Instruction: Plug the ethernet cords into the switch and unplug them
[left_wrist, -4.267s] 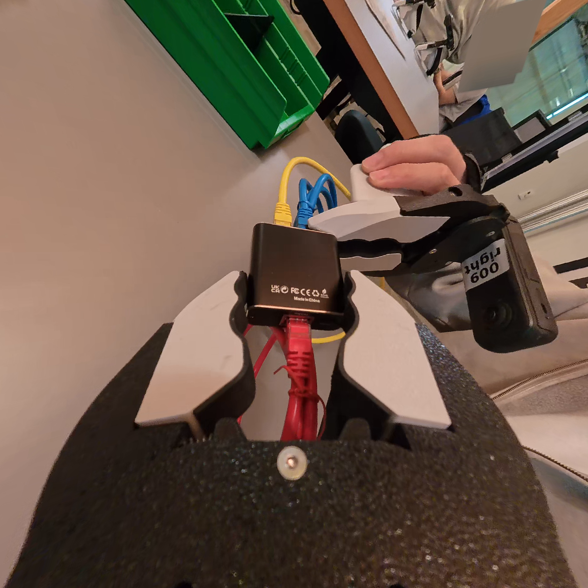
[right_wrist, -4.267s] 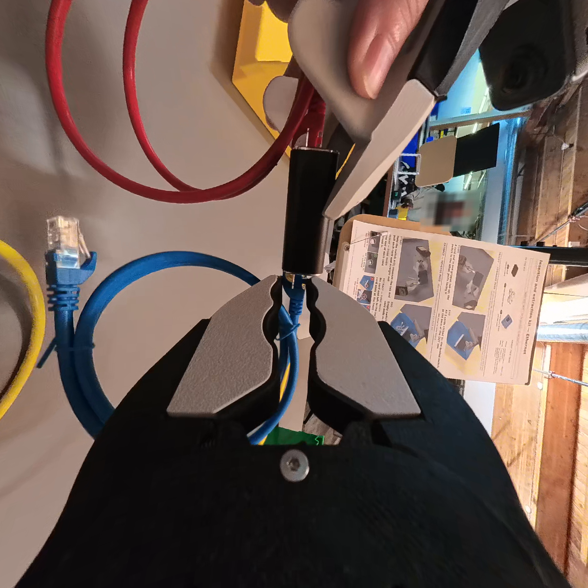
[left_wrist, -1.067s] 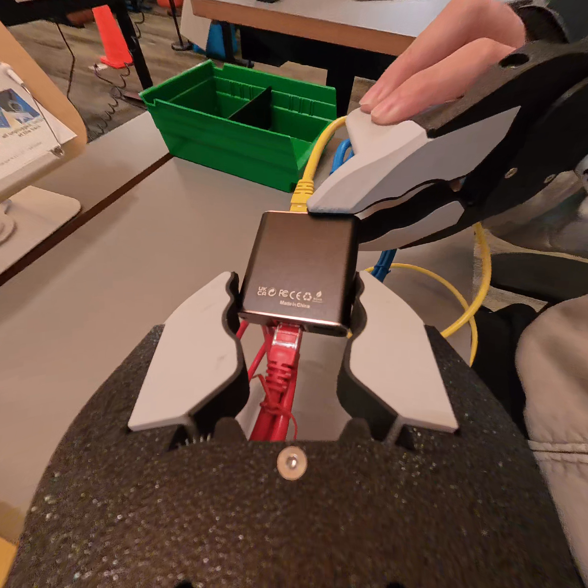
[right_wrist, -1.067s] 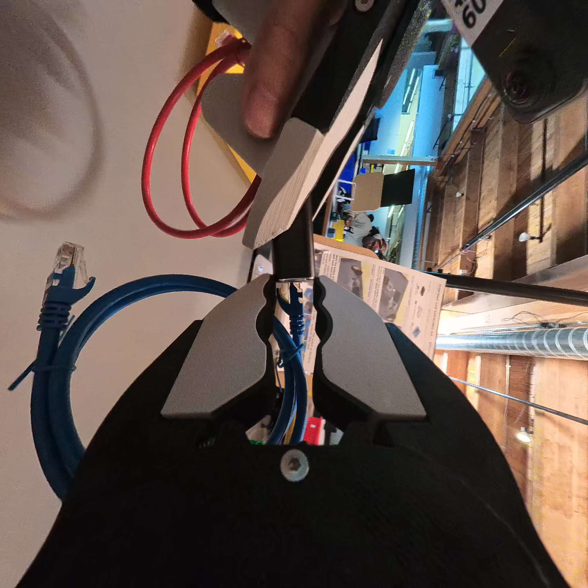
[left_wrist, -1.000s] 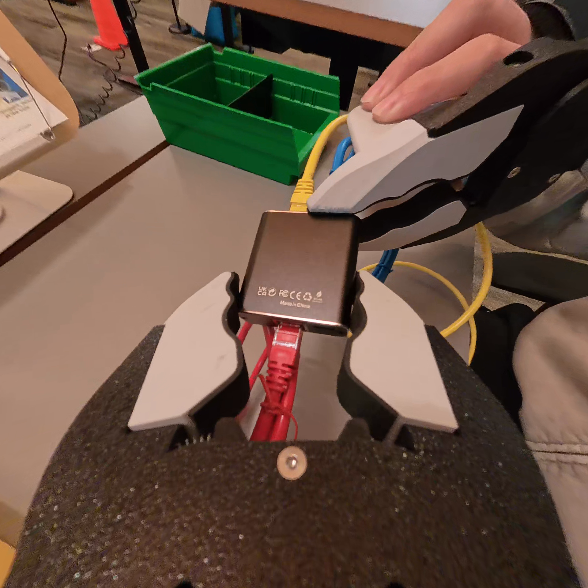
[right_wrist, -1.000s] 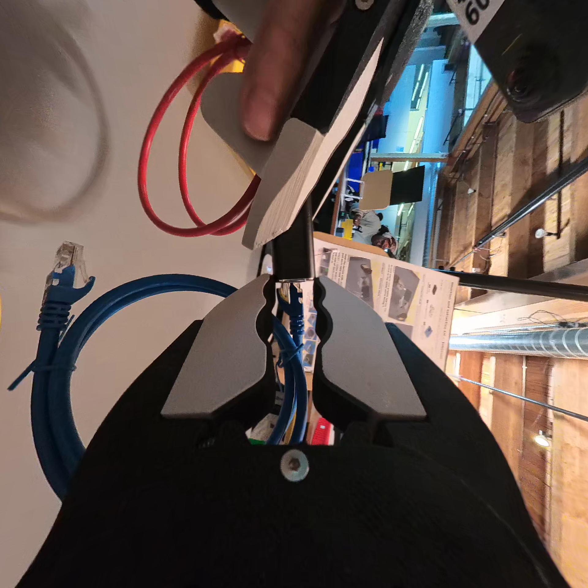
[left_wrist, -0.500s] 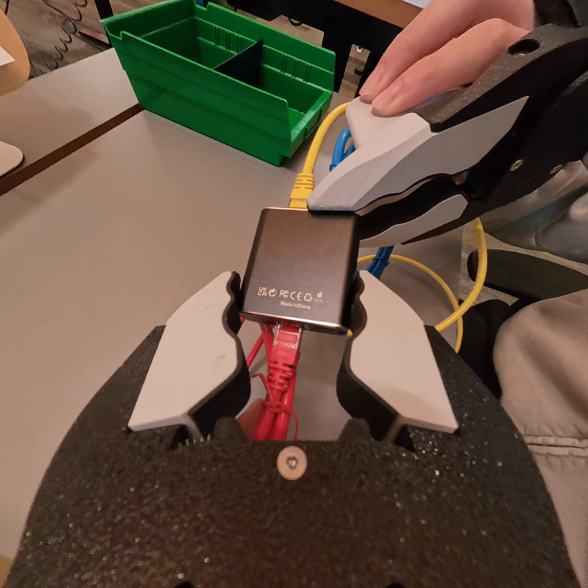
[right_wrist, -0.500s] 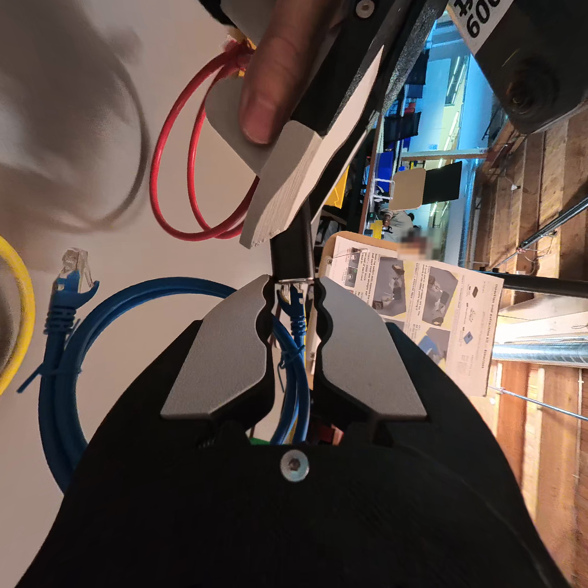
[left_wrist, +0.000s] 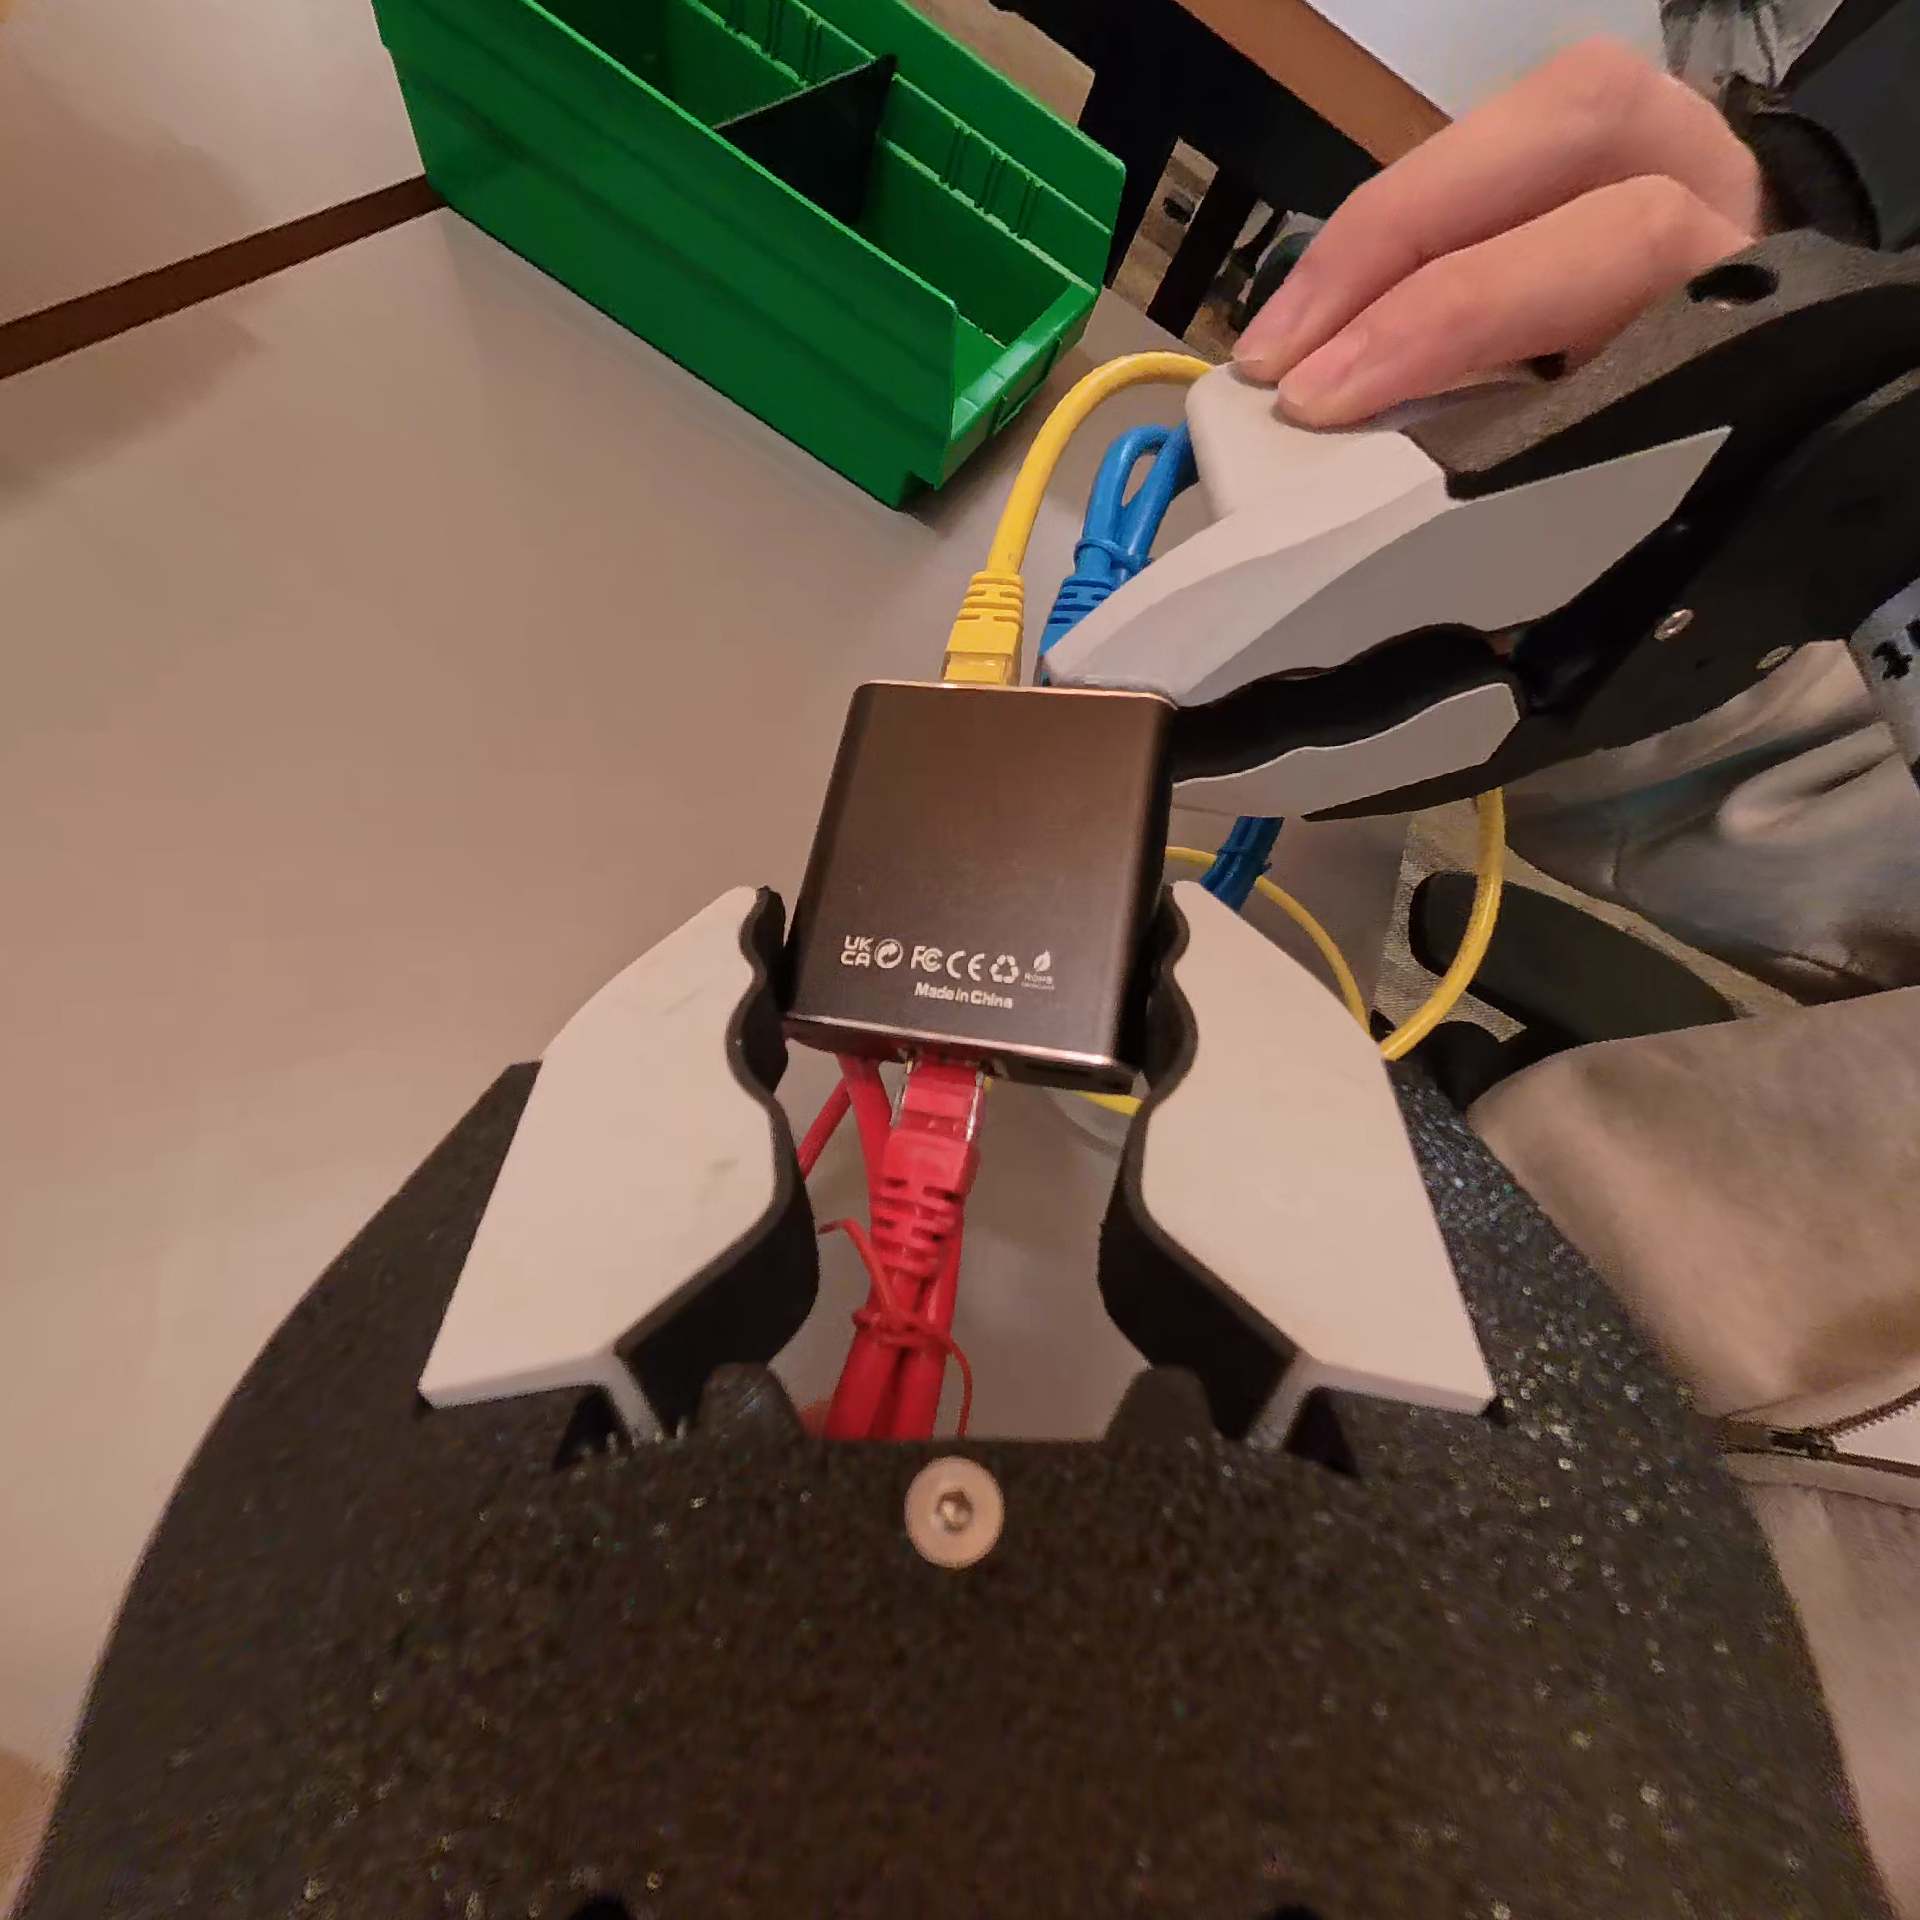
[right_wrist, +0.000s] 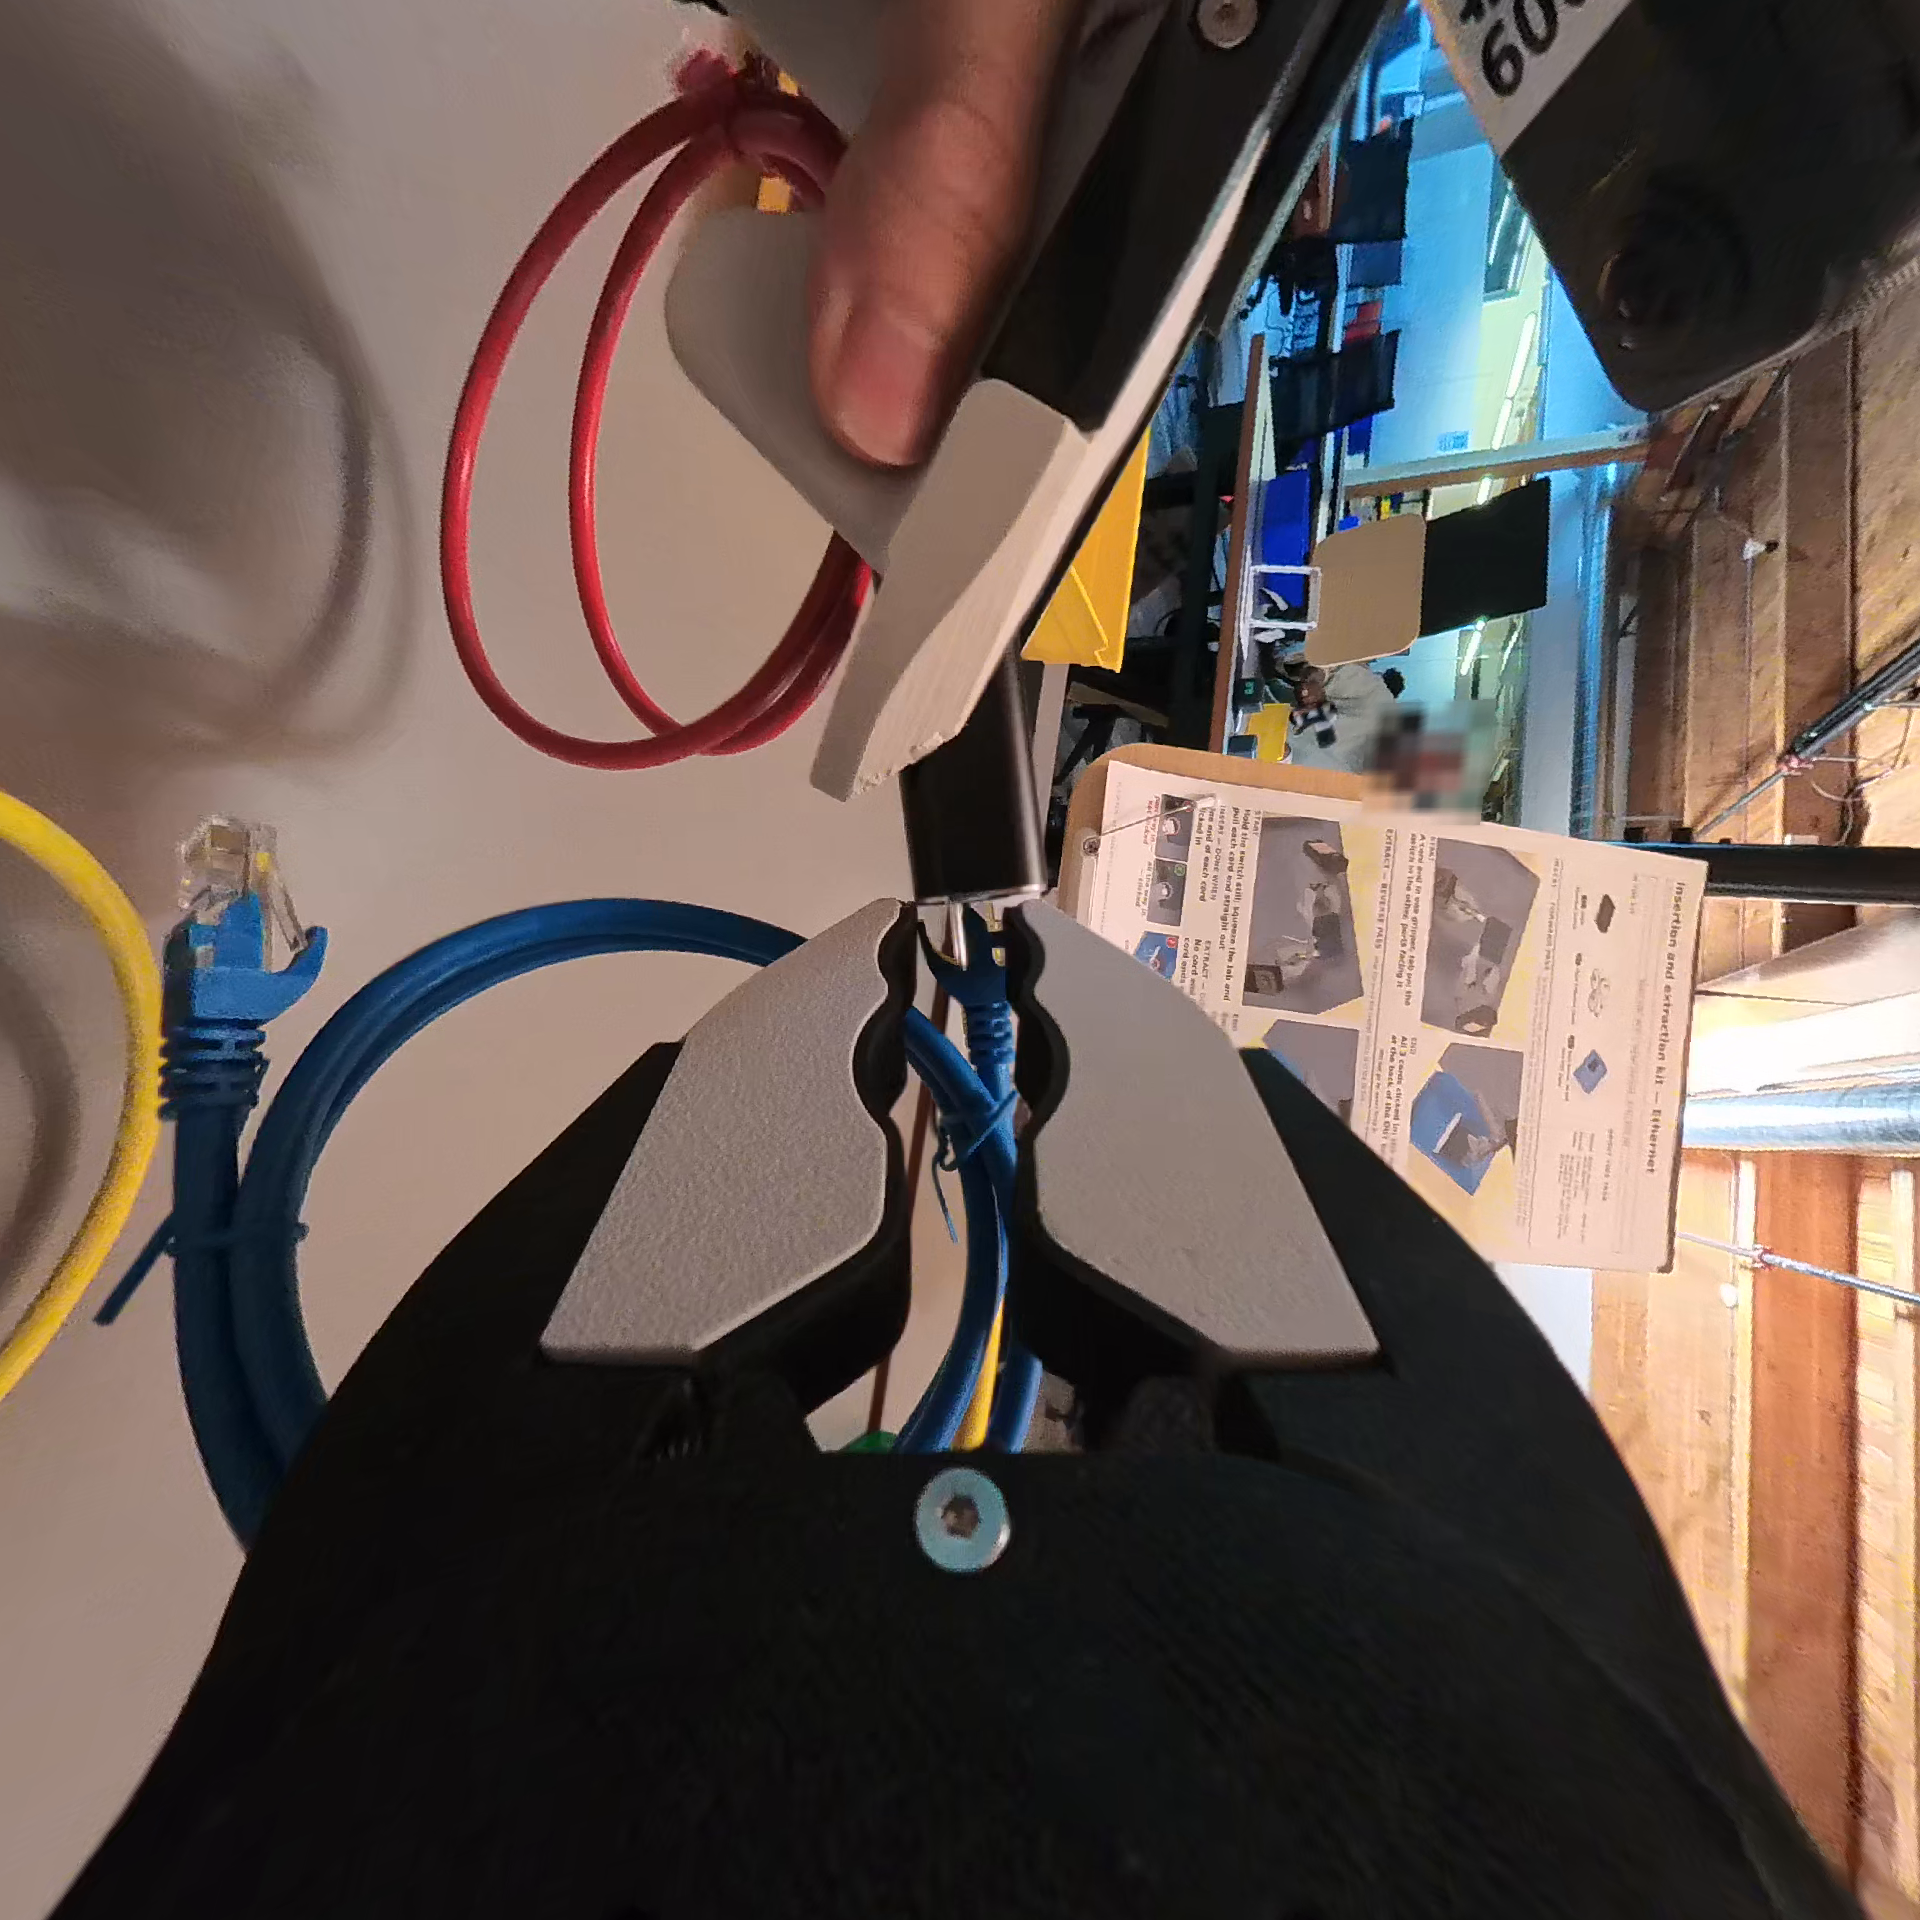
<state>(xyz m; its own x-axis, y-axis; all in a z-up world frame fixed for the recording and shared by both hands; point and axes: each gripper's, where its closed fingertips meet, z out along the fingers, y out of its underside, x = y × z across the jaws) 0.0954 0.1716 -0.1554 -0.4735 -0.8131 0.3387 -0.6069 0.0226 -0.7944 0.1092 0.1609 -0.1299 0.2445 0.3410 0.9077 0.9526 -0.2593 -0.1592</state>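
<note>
2 grippers grip: left gripper (left_wrist: 961, 961) clamps switch (left_wrist: 987, 862); right gripper (right_wrist: 961, 920) pinches blue plug (right_wrist: 982, 982), port hidden.

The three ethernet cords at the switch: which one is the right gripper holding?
The blue cord. The right gripper pinches its plug at the switch; the yellow cord beside it and the red cord opposite are ungripped.

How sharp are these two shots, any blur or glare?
Left wrist view: switch sharp with a soft sheen on top, hand motion-smeared, edges bent by the wide lens. Right wrist view: blue plug crisp, table shadows smeared, background windows bright blue.
</note>
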